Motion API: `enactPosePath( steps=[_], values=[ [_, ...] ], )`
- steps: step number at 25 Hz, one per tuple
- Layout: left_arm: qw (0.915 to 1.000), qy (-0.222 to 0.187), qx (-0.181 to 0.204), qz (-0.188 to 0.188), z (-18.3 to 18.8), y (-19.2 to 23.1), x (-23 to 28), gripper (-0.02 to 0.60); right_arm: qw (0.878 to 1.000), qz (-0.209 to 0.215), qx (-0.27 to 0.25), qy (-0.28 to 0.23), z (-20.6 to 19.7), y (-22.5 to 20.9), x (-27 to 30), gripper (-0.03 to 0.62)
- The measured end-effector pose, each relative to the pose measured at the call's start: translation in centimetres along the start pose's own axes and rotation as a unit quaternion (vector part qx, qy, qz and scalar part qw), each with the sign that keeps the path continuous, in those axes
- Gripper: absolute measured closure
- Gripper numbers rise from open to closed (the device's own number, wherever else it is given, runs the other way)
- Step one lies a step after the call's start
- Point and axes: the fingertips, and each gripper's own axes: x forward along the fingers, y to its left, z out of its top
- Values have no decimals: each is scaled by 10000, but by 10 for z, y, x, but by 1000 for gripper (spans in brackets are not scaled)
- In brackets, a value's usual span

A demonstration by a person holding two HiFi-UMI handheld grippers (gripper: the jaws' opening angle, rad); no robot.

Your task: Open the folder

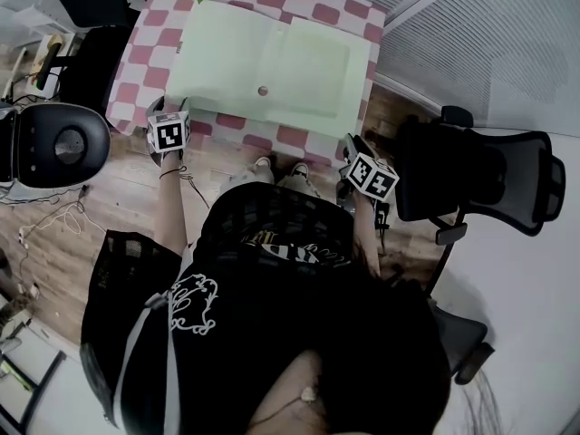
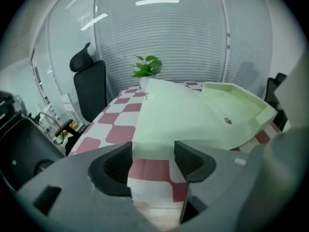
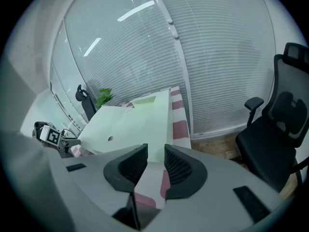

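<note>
Folder (image 1: 263, 62) lies spread flat on the checkered counter (image 1: 136, 53), so the opening looks done. The left tool (image 2: 153, 151) gapes wide and empty, and the right tool (image 3: 155, 153) is narrowly parted and empty. What is left is probably just drawing both clear.

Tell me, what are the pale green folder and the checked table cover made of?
Folder: probably thin matte plastic or card; it looks smooth and flat, with sharp creases. Table cover: likely cloth or vinyl; its checks drape over the table edge.
</note>
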Motion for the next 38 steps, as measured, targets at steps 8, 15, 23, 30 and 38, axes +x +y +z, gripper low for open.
enactPosePath(
  steps=[8,15,23,30,38],
  values=[
    [9956,-803,199,-440,42,-19,-44,310,9974,266,-107,-661,34,40,-19,487],
    [9816,-1428,357,-1218,73,-51,-84,310,9921,655,-345,-1011,45,93,-40,488],
    [9544,-1968,805,-2095,96,-125,-123,311,9882,888,-523,-1136,39,119,-56,501],
    [9237,-2169,1140,-2946,91,-203,-155,311,9842,982,-945,-1129,32,127,-70,517],
    [9002,-2316,1322,-3444,75,-274,-200,406,9753,1182,-1392,-1244,11,122,-114,531]
  ],
)
